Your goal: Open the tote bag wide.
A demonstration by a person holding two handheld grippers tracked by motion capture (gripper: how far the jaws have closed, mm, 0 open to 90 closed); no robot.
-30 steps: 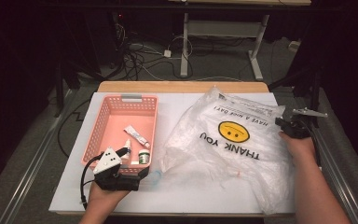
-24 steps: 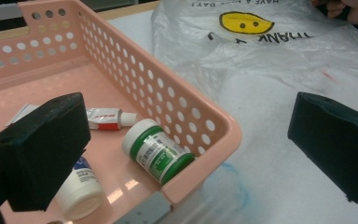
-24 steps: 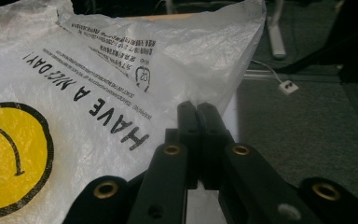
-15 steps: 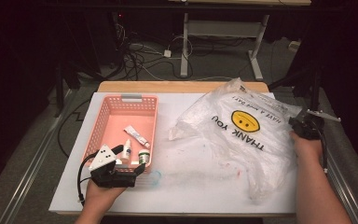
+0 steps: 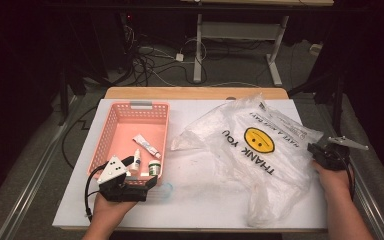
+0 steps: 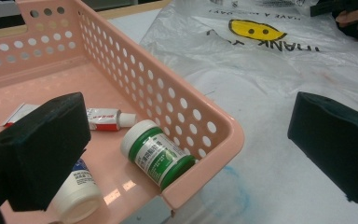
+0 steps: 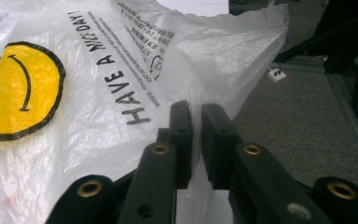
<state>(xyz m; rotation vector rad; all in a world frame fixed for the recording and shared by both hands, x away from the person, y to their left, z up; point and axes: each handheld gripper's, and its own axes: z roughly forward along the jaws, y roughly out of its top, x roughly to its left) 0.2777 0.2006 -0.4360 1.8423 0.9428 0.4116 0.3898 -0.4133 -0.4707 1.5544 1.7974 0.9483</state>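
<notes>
A person sits at a white table (image 5: 200, 200) holding a black two-jaw gripper in each hand.

The right gripper (image 7: 196, 140) is at the table's right edge, clamped on the rim of a thin, crinkled, translucent white plastic bag (image 5: 260, 150). Its jaws have just been opening a little, yet only a narrow slit shows between them and a fold of the bag's film still runs through that slit. The bag spreads away from this gripper across the right half of the table. Nearest the jaws is black lettering reading "HAVE A NICE DAY!"; beyond that is a yellow smiley face (image 7: 14, 88), then the words "THANK YOU".

The left gripper (image 6: 186, 140) is at the table's near left side with its jaws spread wide and holding nothing. The near corner of a pink perforated plastic basket (image 6: 186, 112) sits between the jaws, one jaw over the basket's inside, the other out over the table. Just ahead of the inner jaw, lying on the basket floor, is a small round jar with a green lid and green-and-white label (image 6: 158, 154). Under that jaw lies a small white bottle (image 6: 77, 191). A little farther on lies a white tube with red markings (image 6: 105, 119). The bag lies beyond the outer jaw, apart from the basket.
</notes>
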